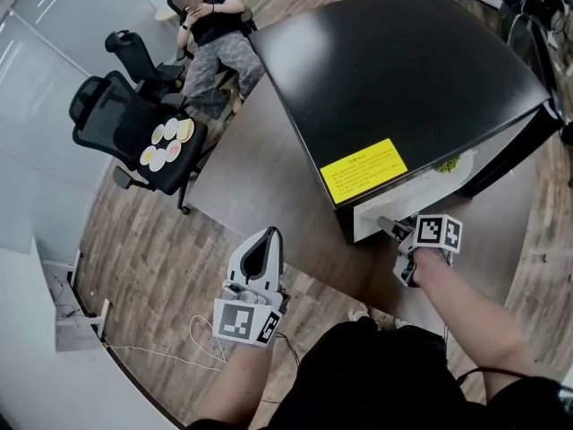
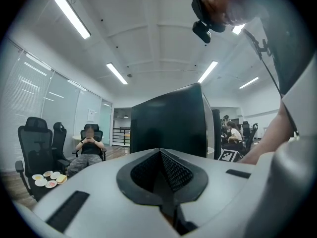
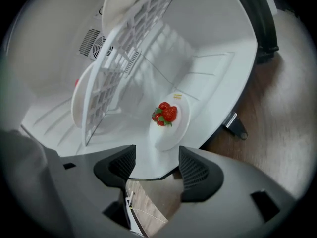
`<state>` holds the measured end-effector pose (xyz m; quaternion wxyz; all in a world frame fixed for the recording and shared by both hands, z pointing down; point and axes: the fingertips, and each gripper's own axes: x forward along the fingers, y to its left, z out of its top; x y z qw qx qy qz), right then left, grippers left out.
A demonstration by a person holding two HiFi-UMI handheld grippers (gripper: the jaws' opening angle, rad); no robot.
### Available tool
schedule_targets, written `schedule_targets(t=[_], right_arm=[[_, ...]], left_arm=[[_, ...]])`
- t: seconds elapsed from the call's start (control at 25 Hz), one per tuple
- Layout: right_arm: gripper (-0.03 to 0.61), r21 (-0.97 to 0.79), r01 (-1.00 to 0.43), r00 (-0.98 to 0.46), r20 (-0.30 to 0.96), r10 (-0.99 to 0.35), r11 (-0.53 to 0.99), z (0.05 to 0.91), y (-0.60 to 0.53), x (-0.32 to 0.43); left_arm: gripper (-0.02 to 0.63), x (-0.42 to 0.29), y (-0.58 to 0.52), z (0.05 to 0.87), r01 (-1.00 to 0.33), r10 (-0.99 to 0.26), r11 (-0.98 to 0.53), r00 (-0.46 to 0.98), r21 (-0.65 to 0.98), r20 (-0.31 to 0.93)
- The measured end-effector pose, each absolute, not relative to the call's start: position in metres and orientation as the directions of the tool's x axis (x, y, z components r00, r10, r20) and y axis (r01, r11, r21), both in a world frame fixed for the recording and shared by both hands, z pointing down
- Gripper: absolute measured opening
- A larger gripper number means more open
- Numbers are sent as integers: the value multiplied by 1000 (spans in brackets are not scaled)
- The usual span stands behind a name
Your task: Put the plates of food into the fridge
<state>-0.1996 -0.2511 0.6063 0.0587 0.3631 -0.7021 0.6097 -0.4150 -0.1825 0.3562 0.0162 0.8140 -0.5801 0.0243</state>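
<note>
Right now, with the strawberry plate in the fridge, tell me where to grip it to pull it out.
Pinch the near rim of the plate, coming in through the open front of the fridge. That edge is bare and faces the right gripper, while the strawberries sit further back.

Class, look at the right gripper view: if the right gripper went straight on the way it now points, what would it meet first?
The right gripper would most likely meet the white plate of strawberries on the fridge floor, just beyond its open jaws; depth is unclear.
</note>
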Motion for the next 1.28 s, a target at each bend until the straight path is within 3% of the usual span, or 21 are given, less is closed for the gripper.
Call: schedule_targets(t=[0.44, 0.6, 0.8, 1.12, 1.28], right_arm=[[273, -681, -685, -692, 495, -525, 261, 553, -230, -129], [236, -594, -725, -648, 416, -638, 348, 510, -232, -89], [198, -332, -777, -618, 239, -749, 535, 443, -219, -44], [160, -77, -791, -610, 169, -774, 607, 400, -180, 2], [126, -57, -795, -604, 167, -779, 604, 400, -159, 18]], left_arm=[[5, -335, -151, 335, -932, -937, -342, 347, 118, 25], [5, -312, -135, 333, -939, -940, -336, 340, 76, 32], [5, -268, -110, 332, -928, -930, -363, 367, 84, 36], [5, -234, -77, 341, -932, -935, -349, 353, 100, 25], [5, -225, -66, 334, -927, -930, -365, 367, 88, 11]])
